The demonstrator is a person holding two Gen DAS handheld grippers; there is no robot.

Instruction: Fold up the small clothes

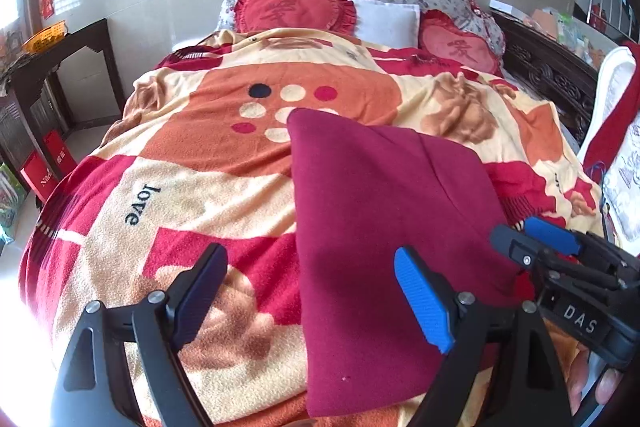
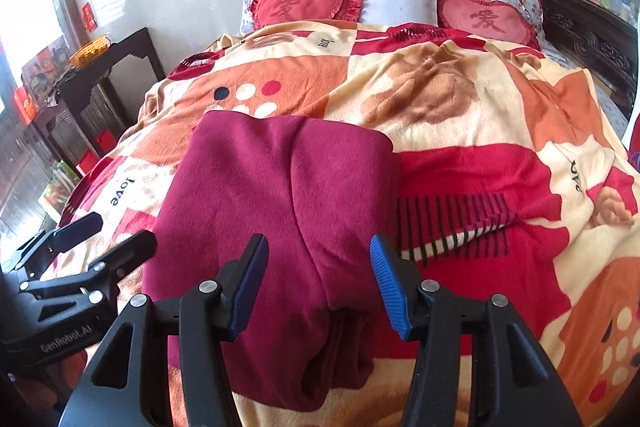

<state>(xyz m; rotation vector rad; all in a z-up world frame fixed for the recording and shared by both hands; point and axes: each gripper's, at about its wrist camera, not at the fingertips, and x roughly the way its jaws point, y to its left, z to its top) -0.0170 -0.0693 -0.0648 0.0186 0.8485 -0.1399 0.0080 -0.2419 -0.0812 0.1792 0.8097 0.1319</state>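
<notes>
Black jaws of the right gripper (image 2: 318,283) are standing partly apart over the near end of the maroon garment (image 2: 276,211), gripping nothing. That garment is lying on the patterned blanket (image 2: 480,115), already doubled into a compact block; judging by its bulk, perhaps one more fold or a tidy is remaining. Beside the garment, the left gripper (image 1: 316,291) is hovering wide open and empty.

"love" on the blanket (image 1: 144,205), "das" on the right gripper (image 1: 536,247), "genrobot.ai" on the left gripper (image 2: 104,239).
</notes>
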